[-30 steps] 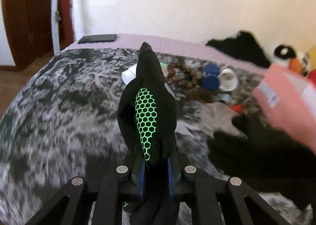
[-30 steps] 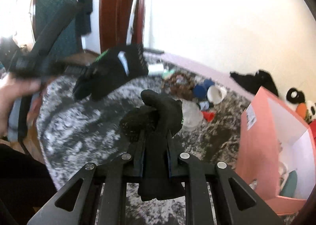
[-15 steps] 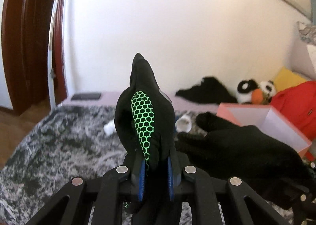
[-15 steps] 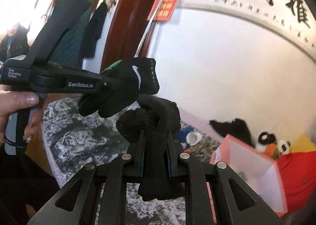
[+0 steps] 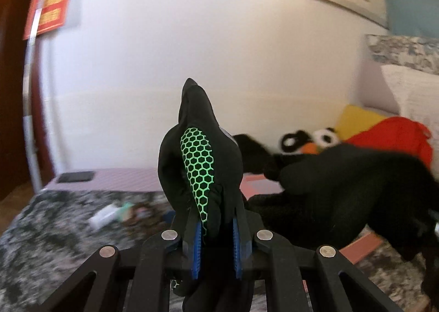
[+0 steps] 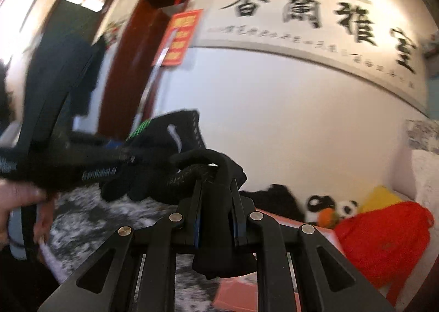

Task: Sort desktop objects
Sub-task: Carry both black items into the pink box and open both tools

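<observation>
Left gripper (image 5: 215,246): clamped on green-honeycomb glove (image 5: 199,164), long axis upright along the fingers; pink box (image 5: 359,250) lies low to its right, behind the other black glove (image 5: 343,188). Right gripper (image 6: 216,227): closed on that black glove (image 6: 208,172), raised; pink box (image 6: 288,225) just below and ahead, nearer this hand

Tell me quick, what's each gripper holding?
Left gripper: closed on the black glove with green honeycomb print.
Right gripper: closed on the plain black knit glove.
</observation>
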Demonstrator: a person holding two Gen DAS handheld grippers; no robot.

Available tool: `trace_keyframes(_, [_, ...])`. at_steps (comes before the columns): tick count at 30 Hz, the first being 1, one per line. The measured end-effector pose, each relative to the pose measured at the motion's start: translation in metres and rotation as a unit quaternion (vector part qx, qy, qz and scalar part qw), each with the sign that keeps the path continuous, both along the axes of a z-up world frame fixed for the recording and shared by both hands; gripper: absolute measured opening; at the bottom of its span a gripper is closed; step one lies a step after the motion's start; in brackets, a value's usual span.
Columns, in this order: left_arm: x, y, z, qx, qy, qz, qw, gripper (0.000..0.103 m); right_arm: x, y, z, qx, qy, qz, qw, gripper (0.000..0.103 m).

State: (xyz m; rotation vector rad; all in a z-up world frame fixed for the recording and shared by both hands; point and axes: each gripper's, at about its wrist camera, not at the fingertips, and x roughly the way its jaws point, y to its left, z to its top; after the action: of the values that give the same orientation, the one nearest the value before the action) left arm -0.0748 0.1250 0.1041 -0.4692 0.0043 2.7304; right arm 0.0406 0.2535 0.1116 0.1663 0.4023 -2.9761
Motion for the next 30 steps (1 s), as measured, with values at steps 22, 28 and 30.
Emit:
trace_keyframes(22, [-0.113,0.094,-0.021,-0.067,-0.037,0.004,0.9971,0.103,-0.128,0.272,-0.047,-0.347,-0.129,-0.146,0.917,0.089])
trace_keyframes(28, [-0.114,-0.002,-0.015,-0.053,-0.064,0.097,0.9917,0.103,-0.128,0.228,-0.040,-0.323,-0.126,-0.119,0.930,0.090])
trace_keyframes(30, [-0.109,-0.033,-0.018,-0.052,-0.070,0.129,0.9878,0.103,-0.132,0.200,-0.039,-0.311,-0.133,-0.097,0.936,0.091])
